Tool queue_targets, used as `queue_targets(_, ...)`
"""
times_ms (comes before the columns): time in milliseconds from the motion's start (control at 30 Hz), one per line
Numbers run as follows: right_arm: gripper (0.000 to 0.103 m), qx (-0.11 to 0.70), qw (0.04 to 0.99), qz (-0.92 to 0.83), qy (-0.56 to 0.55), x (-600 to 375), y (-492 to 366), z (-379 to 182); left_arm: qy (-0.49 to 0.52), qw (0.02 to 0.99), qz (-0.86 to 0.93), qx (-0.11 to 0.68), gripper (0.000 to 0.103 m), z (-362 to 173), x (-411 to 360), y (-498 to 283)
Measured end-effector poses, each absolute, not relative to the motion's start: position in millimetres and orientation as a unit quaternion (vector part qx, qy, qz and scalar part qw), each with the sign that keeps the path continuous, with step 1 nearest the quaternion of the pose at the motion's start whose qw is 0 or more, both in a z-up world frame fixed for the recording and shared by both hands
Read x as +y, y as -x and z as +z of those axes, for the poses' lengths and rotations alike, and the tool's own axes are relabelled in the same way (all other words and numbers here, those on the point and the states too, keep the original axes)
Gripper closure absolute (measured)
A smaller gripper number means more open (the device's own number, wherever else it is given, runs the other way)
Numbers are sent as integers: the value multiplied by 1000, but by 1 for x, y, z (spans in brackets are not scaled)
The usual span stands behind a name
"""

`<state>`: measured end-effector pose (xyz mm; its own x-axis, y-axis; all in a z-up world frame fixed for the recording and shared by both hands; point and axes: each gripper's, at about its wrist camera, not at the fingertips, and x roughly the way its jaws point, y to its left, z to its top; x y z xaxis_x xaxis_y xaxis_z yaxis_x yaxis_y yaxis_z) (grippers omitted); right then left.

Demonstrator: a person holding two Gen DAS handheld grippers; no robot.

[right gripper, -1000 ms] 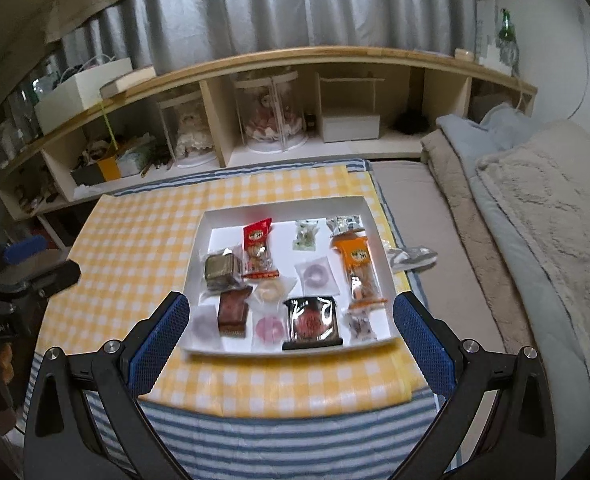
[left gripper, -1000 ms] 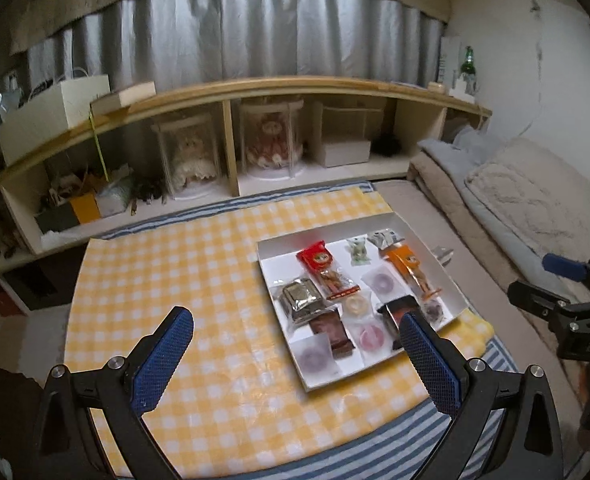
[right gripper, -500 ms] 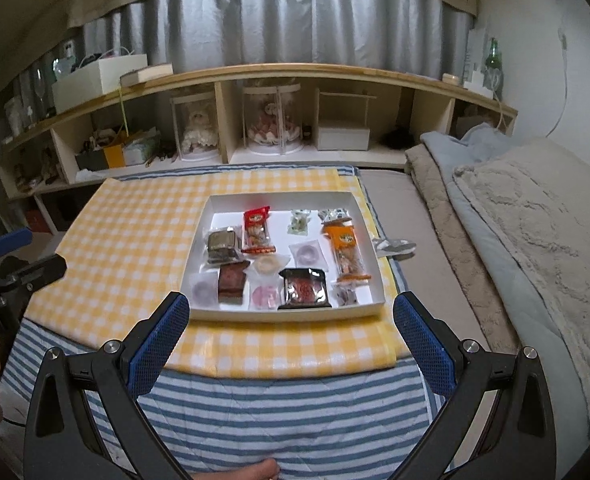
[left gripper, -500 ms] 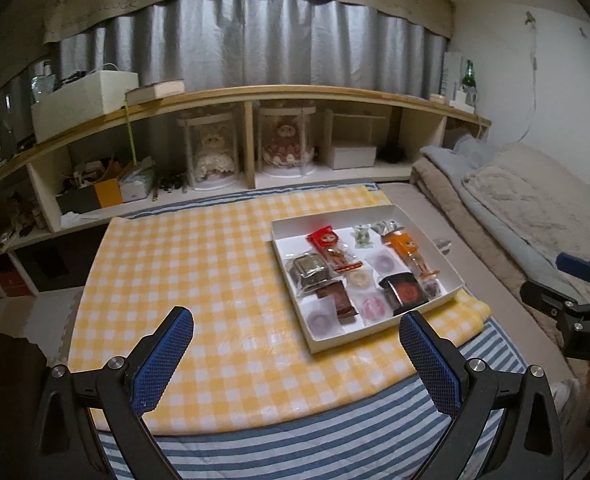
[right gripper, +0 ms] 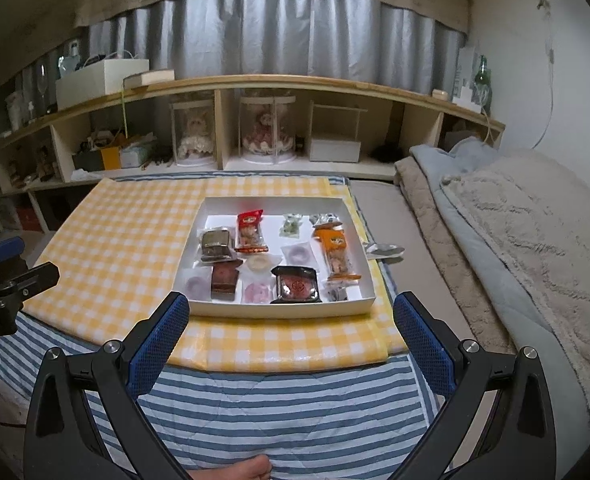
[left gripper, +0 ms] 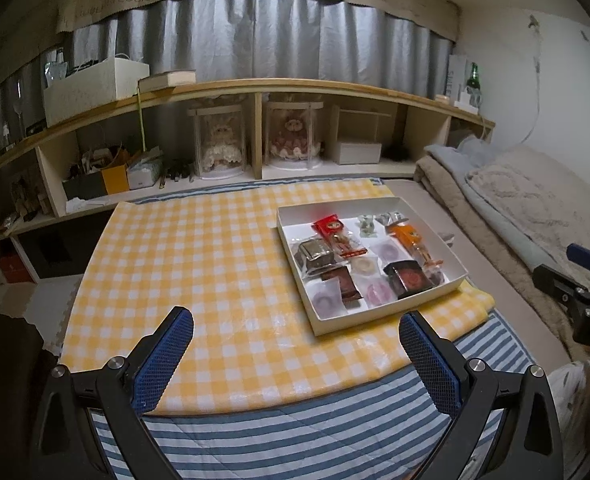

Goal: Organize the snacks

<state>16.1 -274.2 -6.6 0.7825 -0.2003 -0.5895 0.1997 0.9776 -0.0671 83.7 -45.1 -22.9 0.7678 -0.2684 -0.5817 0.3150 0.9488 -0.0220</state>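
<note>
A shallow white box [right gripper: 279, 309] [left gripper: 375, 320] sits on the yellow checked cloth [left gripper: 199, 264] [right gripper: 115, 240], filled with several wrapped snacks: a red packet [right gripper: 250, 229] [left gripper: 334, 232], an orange packet [right gripper: 335, 252] [left gripper: 415, 241], a dark square packet [right gripper: 297, 285] [left gripper: 410, 279] and a brown cake [right gripper: 225, 276]. One silver wrapper [right gripper: 385, 249] lies outside, right of the box. My left gripper [left gripper: 295, 354] is open, held back over the table's near edge. My right gripper [right gripper: 287, 338] is open too, just before the box front, holding nothing.
A long wooden shelf unit [right gripper: 295, 84] with two dolls in clear cases, boxes and clutter runs behind the table. Bedding and a fluffy blanket [right gripper: 515, 232] lie to the right. A blue-striped quilt [right gripper: 287, 408] hangs off the near edge; a bare foot [right gripper: 239, 470] shows below.
Both grippers have drawn back and up from the table, so the box looks smaller and farther. Both stay open; the snacks have not moved.
</note>
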Motion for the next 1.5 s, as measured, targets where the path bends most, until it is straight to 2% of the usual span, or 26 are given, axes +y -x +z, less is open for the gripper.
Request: queue_targets(1500, 0, 292, 951, -102, -10, -276, -8, -5, -41, 950, -143, 276, 0, -29, -64, -67)
